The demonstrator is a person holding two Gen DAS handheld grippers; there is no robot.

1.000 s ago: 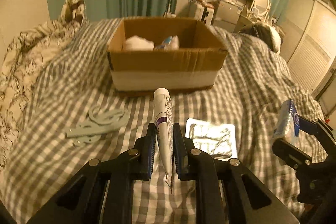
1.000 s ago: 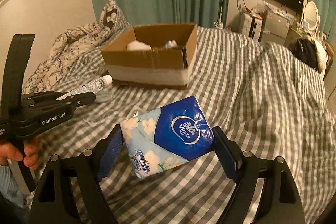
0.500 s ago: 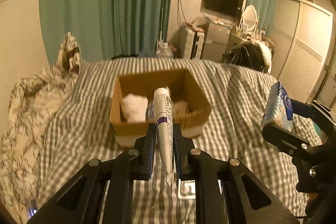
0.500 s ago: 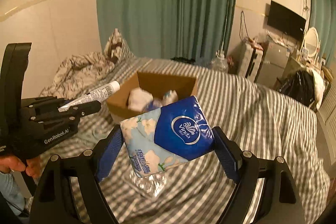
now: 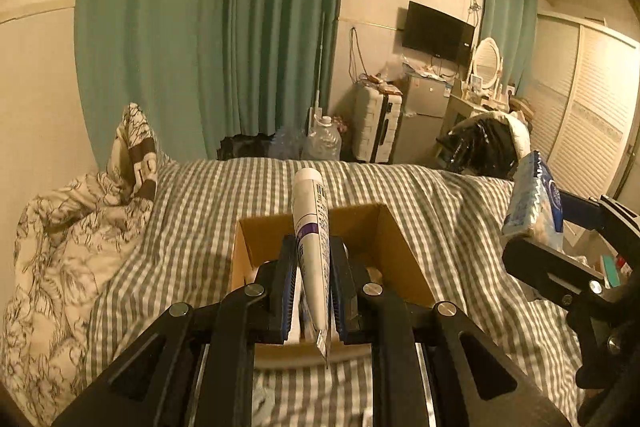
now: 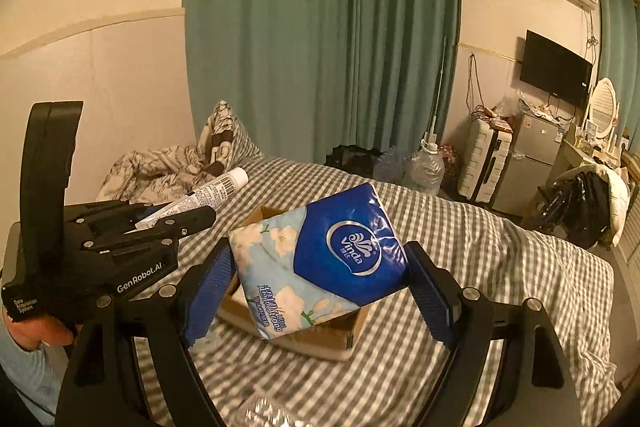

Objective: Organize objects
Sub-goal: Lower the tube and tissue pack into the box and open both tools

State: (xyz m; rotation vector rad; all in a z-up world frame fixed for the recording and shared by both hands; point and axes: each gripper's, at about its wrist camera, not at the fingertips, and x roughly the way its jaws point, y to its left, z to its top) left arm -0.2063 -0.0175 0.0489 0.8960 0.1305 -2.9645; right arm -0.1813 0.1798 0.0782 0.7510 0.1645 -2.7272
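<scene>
My left gripper [image 5: 313, 267] is shut on a white tube [image 5: 310, 219] with a purple label, held above the open cardboard box [image 5: 394, 251] on the checked bed. The tube's cap points away from me. My right gripper [image 6: 318, 267] is shut on a blue Vinda tissue pack [image 6: 320, 259], held above the same box [image 6: 344, 335]. In the left wrist view the pack [image 5: 534, 199] and the right gripper [image 5: 536, 227] show at the right. In the right wrist view the left gripper [image 6: 200, 213] and tube [image 6: 216, 189] show at the left.
A checked sheet [image 5: 200, 195] covers the bed, with a floral duvet [image 5: 60, 247] bunched at the left. A silver blister pack [image 6: 268, 407] lies on the bed near me. Green curtains, water bottles [image 6: 426, 165], a suitcase and a fridge stand beyond the bed.
Both grippers have risen and moved forward over the box, each still holding its item. The box now sits right below the fingers, and the bed items in front have dropped out of view.
</scene>
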